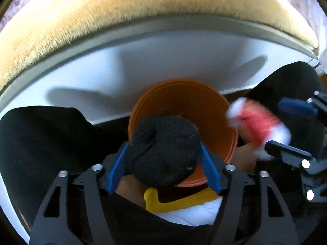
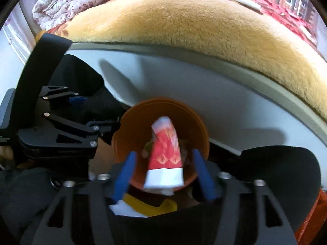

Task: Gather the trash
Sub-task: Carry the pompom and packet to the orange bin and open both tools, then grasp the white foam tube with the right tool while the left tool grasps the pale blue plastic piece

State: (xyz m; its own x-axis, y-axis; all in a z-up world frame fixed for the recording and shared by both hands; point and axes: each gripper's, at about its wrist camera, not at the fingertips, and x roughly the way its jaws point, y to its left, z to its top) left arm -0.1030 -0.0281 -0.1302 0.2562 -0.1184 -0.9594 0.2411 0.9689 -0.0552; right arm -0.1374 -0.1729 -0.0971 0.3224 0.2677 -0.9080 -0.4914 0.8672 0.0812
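Observation:
An orange bin (image 1: 204, 110) stands on the floor against the white bed side; it also shows in the right wrist view (image 2: 143, 126). My left gripper (image 1: 163, 159) is shut on a balled black sock (image 1: 163, 149), held over the bin's near rim. My right gripper (image 2: 163, 173) stands open above the bin. A crushed red-and-white paper cup (image 2: 165, 159) hangs between its spread fingers without touching them, blurred, over the bin. The cup (image 1: 257, 124) and the right gripper (image 1: 286, 130) show at the right of the left wrist view.
A furry tan blanket (image 2: 204, 30) covers the bed above the white bed frame (image 2: 204, 94). A folded floral quilt (image 2: 81, 0) lies at the back left. A yellow object (image 1: 175, 202) and white paper (image 1: 192, 214) lie below the bin.

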